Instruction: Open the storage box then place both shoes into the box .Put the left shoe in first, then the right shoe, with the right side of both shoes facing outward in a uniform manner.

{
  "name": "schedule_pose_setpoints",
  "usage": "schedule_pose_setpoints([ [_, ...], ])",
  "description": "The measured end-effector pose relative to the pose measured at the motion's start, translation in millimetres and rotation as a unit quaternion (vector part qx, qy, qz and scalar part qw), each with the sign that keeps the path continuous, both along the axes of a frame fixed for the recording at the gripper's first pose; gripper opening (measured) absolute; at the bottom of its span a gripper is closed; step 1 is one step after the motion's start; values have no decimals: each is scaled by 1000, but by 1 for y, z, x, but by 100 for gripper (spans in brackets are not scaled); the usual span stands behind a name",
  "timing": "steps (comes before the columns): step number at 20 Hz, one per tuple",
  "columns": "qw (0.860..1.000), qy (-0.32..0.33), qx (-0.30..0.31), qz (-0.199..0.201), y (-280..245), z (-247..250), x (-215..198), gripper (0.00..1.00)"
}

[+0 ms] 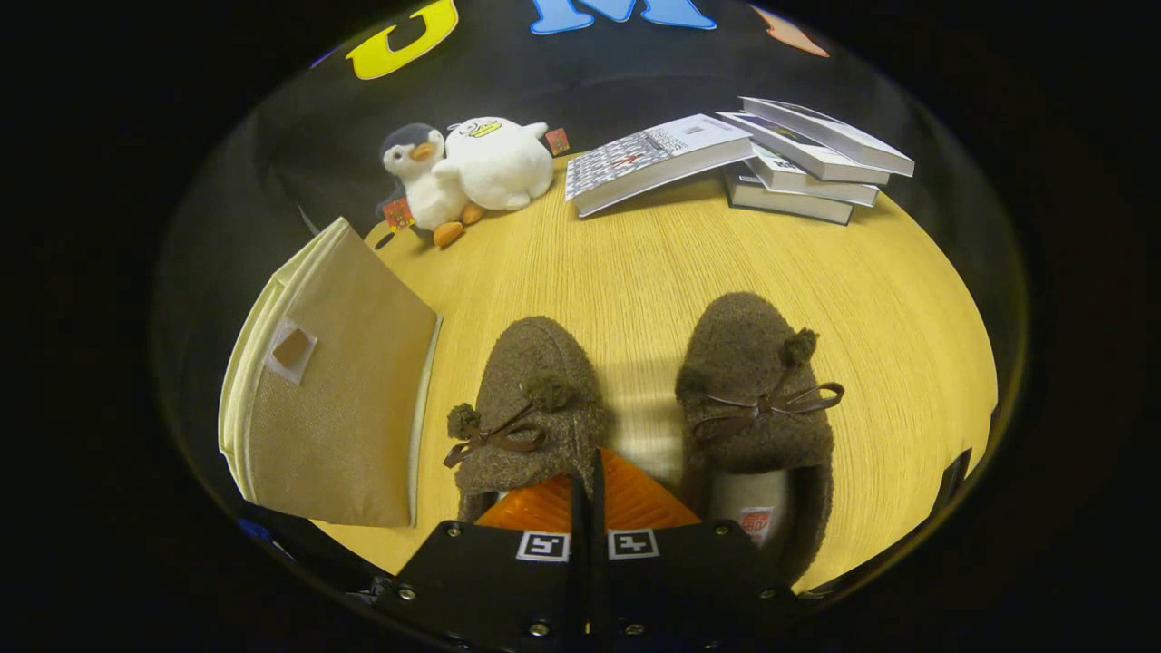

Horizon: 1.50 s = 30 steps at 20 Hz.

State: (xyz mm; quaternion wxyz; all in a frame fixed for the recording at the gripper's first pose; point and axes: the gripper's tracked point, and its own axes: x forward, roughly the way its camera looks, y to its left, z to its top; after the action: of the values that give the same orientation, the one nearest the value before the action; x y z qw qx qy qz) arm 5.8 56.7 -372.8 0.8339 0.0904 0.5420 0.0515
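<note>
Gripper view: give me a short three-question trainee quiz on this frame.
1. True or false: the fabric storage box is already open.
2. The gripper fingers are: A) closed together, B) spread wide.
3. What lies beyond the two brown slippers, beside the plush penguins?

Key: 1 false, it lies closed; 2 A, holding nothing; 3 a stack of books.

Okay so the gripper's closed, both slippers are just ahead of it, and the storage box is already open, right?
Not quite: the gripper view shows the storage box closed, lying beside the slippers. The gripper is closed, with both slippers just ahead.
</note>
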Motion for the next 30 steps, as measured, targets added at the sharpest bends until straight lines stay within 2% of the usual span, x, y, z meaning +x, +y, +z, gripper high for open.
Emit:
schedule_pose_setpoints([
  [11,995,-36,87,-42,55,93,39,1],
  [18,989,-70,122,-40,102,143,66,1],
  [23,987,-83,133,-29,140,158,73,1],
  [30,987,-78,137,-15,191,150,70,1],
])
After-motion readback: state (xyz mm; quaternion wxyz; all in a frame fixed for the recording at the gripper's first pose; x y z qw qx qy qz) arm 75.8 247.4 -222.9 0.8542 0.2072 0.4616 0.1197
